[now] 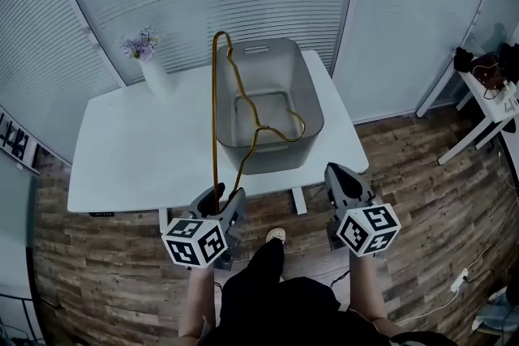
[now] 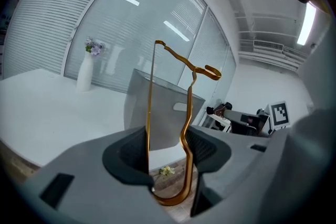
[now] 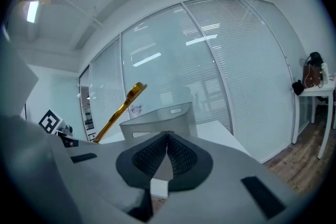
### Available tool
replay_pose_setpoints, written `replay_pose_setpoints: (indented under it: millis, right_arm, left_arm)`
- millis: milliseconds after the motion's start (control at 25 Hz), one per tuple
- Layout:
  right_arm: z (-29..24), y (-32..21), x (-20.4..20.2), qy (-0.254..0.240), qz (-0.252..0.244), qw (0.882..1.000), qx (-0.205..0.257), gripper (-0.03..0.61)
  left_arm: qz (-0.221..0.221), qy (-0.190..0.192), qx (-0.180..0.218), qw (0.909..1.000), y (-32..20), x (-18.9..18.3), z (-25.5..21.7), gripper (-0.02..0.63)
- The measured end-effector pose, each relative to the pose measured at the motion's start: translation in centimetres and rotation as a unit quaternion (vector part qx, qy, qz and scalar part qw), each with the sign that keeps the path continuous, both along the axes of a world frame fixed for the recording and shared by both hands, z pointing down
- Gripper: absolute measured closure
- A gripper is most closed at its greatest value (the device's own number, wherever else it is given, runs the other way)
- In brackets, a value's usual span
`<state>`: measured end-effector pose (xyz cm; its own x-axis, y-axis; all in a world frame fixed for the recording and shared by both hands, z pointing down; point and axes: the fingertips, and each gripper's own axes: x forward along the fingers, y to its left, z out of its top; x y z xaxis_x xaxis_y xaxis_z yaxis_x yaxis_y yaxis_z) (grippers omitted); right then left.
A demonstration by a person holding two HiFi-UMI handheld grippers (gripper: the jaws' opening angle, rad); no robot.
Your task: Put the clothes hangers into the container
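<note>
Vase [image 1: 156, 77] beside container [image 1: 268, 158]; left fingers [image 2: 126, 152] clamped on gold hanger [image 1: 215, 109], right fingers [image 3: 149, 157] together, empty.

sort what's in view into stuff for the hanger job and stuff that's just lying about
For the job:
- gold clothes hanger, gripped by the left gripper
- grey container on the white table
- right gripper, shut and empty

Just lying about:
- vase of purple flowers at the table's back corner
- side desk with clutter, far right
</note>
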<state>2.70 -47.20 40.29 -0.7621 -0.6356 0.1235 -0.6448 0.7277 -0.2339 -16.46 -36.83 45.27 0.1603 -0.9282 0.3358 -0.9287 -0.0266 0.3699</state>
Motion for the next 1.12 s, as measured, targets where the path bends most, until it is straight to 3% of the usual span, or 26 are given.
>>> replay_pose_setpoints:
  millis: [200, 720, 880, 1120]
  right_arm:
    - [-1.3, -1.8, -1.6, 0.003, -0.007, 1.0, 0.011, 0.552]
    - [-4.6, -4.6, -3.6, 0.001, -0.028, 0.999, 0.038, 0.552]
    - [-5.7, -5.5, -4.5, -0.002, -0.037, 0.998, 0.049, 0.552]
    - [-6.9, -6.5, -6.2, 0.007, -0.058, 0.996, 0.071, 0.552]
  left_arm:
    - [-0.001, -0.014, -0.017, 0.9998, -1.6, -2.0, -0.7, 0.402]
    - [0.05, -0.066, -0.093, 0.9922, -3.5, -6.0, -3.0, 0.4]
    - [0.07, -0.111, -0.133, 0.9824, -4.0, -7.2, -3.5, 0.4]
    - [0.082, -0.207, -0.187, 0.9568, -5.6, -8.7, -4.1, 0.4]
